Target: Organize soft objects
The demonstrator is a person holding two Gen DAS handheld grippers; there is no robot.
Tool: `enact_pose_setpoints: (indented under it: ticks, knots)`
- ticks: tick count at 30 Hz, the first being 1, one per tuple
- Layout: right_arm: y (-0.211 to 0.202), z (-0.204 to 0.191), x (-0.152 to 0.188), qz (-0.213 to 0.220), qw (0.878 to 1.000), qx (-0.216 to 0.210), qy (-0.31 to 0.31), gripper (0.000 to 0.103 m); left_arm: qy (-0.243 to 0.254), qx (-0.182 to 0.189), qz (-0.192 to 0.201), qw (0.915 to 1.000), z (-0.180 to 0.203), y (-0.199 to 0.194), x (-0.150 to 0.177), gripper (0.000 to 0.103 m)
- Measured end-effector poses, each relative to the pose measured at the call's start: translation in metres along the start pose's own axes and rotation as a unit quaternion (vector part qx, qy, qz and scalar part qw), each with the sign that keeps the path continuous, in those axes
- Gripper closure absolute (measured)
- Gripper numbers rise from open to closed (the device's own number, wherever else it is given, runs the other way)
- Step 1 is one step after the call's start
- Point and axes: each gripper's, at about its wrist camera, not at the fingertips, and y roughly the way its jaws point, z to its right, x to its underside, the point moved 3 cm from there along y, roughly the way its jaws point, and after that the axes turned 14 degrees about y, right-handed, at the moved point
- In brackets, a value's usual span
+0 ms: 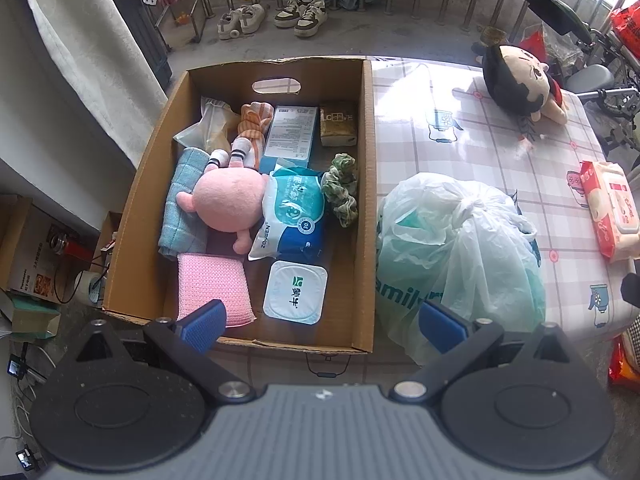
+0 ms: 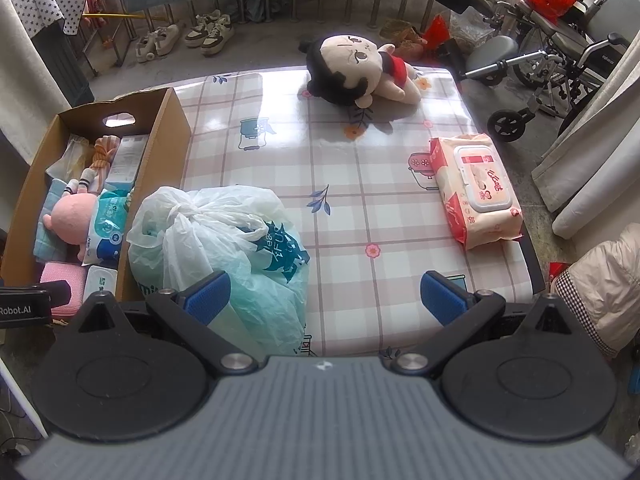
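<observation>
A checked table (image 2: 360, 184) stands by a railing with shoes (image 1: 272, 16) on the floor beyond. At its left edge a box (image 1: 366, 200) holds a pink plush (image 1: 230, 200), wipes, a towel and a sponge; a tied bag (image 2: 216, 236) sits just beside it, a doll (image 2: 352, 68) and a wipes pack (image 2: 476, 192) well apart. Both the left gripper (image 1: 322, 322) and the right gripper (image 2: 326, 296) hover with fingers apart, empty.
</observation>
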Motion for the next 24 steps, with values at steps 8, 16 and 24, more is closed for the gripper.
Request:
enact_pose_setpoints:
  ticks: [8,16,24]
  knots:
    - [0.0006,0.0006,-0.0017,0.002,1.0,0.003,-0.002,0.001,0.0,0.003,0.0,1.0,0.0011,0.0006,-0.0009,0.0]
    - [0.0025,0.0045,-0.0026,-0.001,1.0,0.007,0.004,0.001,0.005,0.003,-0.001,1.0,0.0039,0.0019,-0.0019,0.0]
    - [0.0035,0.0034,-0.002,-0.004,1.0,0.005,0.006,0.001,0.007,0.004,-0.002,1.0,0.0056,0.003,-0.0023,0.0]
